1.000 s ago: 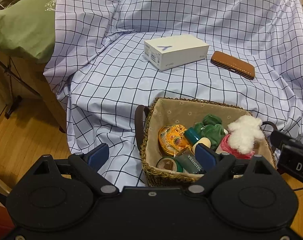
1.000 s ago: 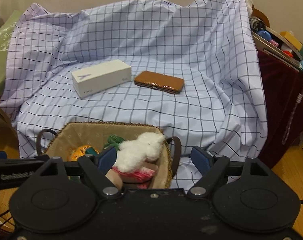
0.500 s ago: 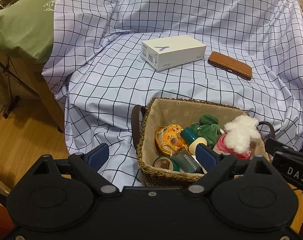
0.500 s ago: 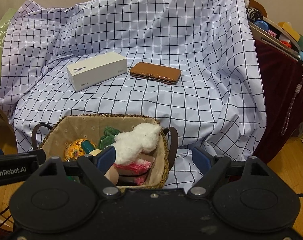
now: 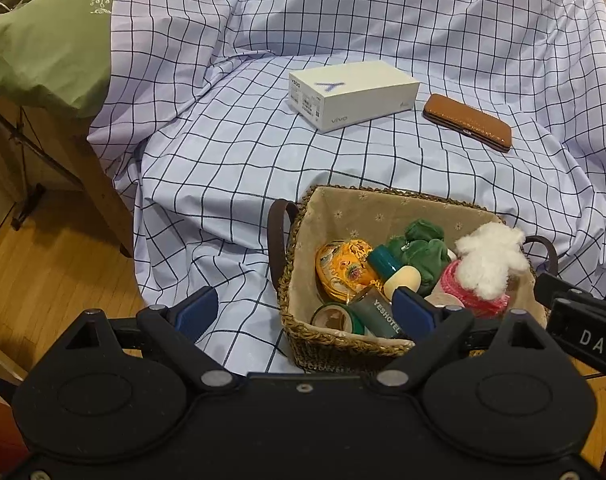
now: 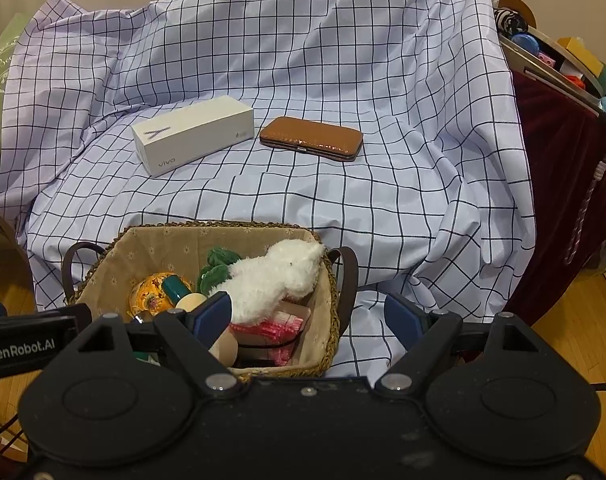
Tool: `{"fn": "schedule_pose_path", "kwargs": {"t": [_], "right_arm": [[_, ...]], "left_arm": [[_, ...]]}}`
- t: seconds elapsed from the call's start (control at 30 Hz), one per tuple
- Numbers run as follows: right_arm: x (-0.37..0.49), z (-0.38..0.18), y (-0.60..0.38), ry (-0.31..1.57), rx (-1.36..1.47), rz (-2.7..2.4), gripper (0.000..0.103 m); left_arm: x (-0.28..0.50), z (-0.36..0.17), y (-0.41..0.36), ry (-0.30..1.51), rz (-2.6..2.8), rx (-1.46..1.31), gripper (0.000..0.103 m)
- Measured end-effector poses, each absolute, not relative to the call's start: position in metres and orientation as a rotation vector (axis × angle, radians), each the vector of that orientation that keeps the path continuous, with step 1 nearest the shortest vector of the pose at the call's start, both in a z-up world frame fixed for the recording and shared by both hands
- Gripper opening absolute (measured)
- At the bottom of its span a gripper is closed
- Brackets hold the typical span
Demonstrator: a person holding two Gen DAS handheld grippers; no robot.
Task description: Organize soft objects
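Left gripper (image 5: pixel 305 312) was spread wide, holding nothing, near the front of the basket (image 5: pixel 343 340). Right gripper (image 6: pixel 309 316) was likewise released and empty. White fluffy plush toy (image 6: pixel 275 278) lay on top in the basket's right end, over something pink knitted (image 6: pixel 281 330); green fabric piece (image 5: pixel 419 250) sat beside it. White box (image 6: pixel 193 138) and brown case (image 6: pixel 311 138) lay further back on the checked sheet (image 6: pixel 383 208).

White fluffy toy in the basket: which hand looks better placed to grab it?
Probably the right gripper: the white fluffy toy lies just ahead of its open jaws, while the left gripper sits off to the toy's side.
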State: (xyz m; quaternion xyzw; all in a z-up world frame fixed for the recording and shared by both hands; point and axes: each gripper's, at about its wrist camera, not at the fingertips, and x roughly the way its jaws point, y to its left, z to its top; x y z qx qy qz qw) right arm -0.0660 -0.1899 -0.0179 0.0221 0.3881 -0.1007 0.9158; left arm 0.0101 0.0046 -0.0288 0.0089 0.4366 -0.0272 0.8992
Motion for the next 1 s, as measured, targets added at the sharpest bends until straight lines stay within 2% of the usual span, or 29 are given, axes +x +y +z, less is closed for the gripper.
{"fn": "schedule_pose_path", "kwargs": {"t": [1.0], "right_arm": [[-0.0613, -0.0173, -0.1924, 0.812, 0.062, -0.215, 0.083]], "left_arm": [[0.0143, -0.0272, 0.0018, 0.914, -0.071, 0.028, 0.091]]}}
